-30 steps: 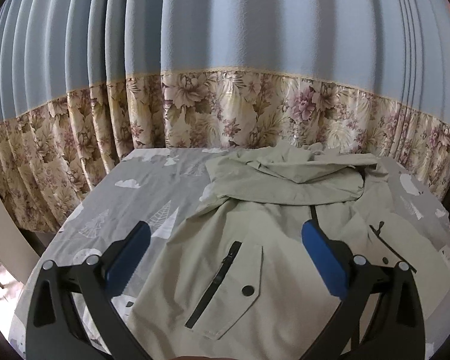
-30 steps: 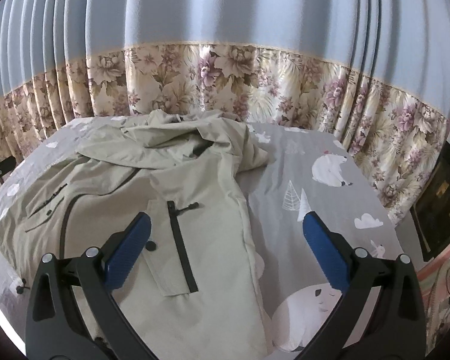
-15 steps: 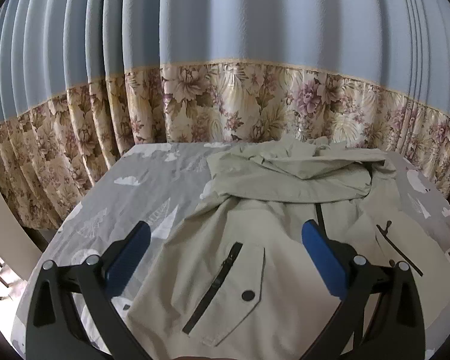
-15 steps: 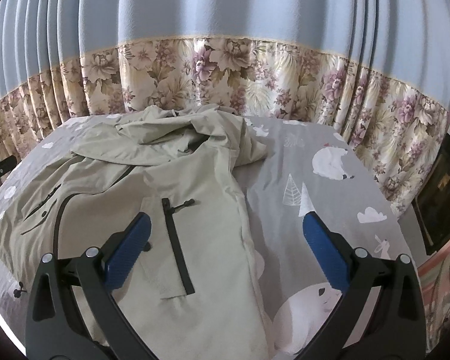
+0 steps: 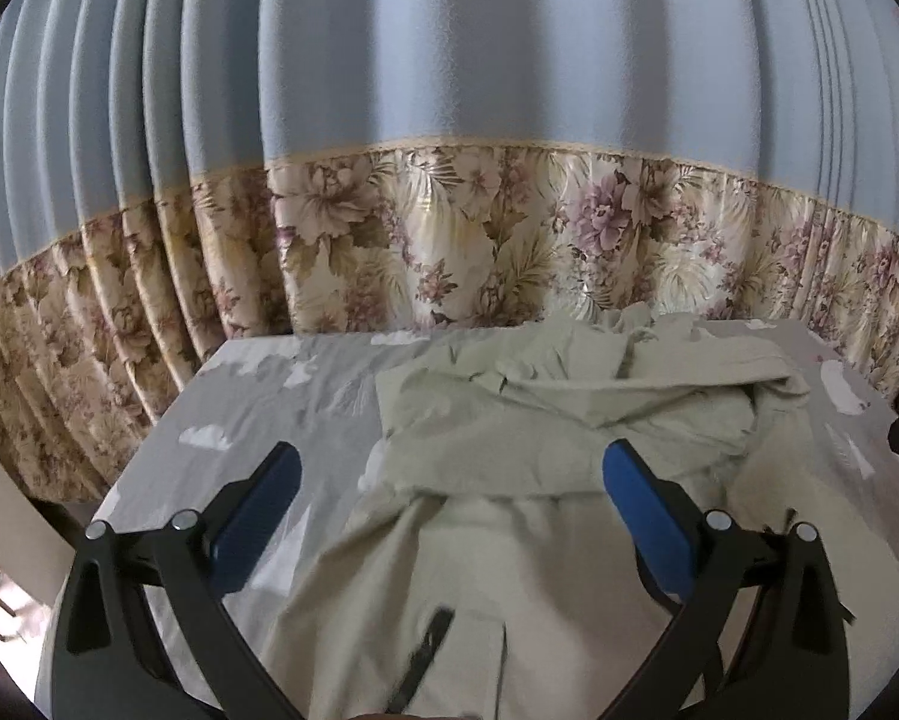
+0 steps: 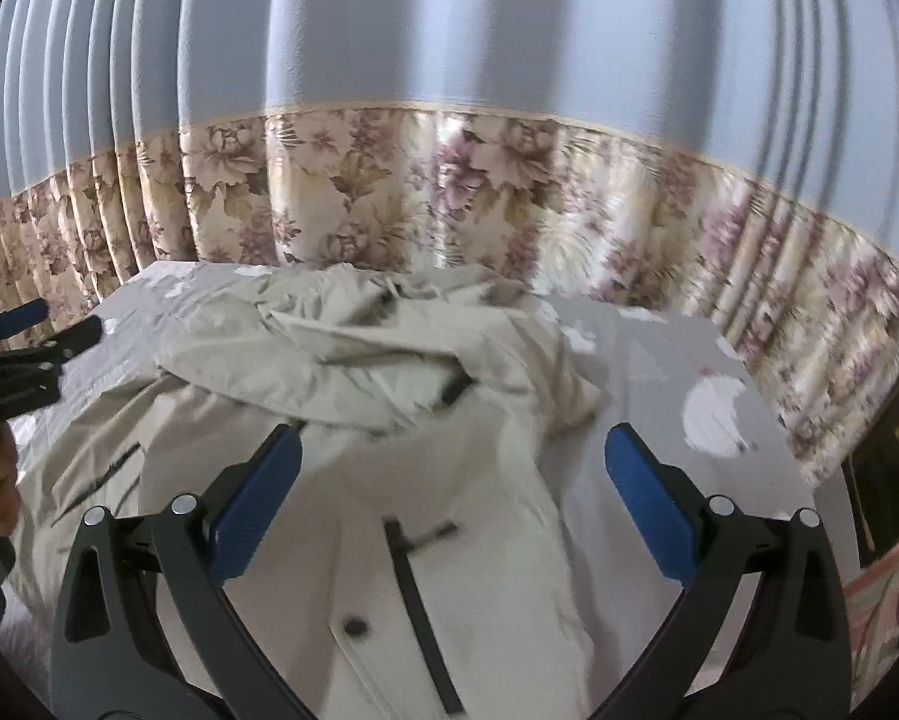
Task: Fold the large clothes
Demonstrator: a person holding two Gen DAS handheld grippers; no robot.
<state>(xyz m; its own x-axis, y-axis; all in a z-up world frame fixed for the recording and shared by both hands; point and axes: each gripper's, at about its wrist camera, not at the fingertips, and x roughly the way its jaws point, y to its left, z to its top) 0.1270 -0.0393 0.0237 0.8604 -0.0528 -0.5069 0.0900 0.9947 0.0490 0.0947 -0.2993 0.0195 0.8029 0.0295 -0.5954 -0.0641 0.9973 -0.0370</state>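
Advancing over the bed (image 5: 257,396), the left hand-held gripper (image 5: 449,492) is hanging spread and empty; the jacket (image 5: 557,420) is lying unfolded toward the far edge, nearer than before. The right hand-held gripper (image 6: 452,480) is likewise gaping, closing in for a first grab.

Ahead of the tongs, a pleated blue curtain (image 5: 449,120) with a floral border (image 5: 479,252) is hanging behind a bed whose grey printed sheet (image 5: 257,408) is spreading beneath them.
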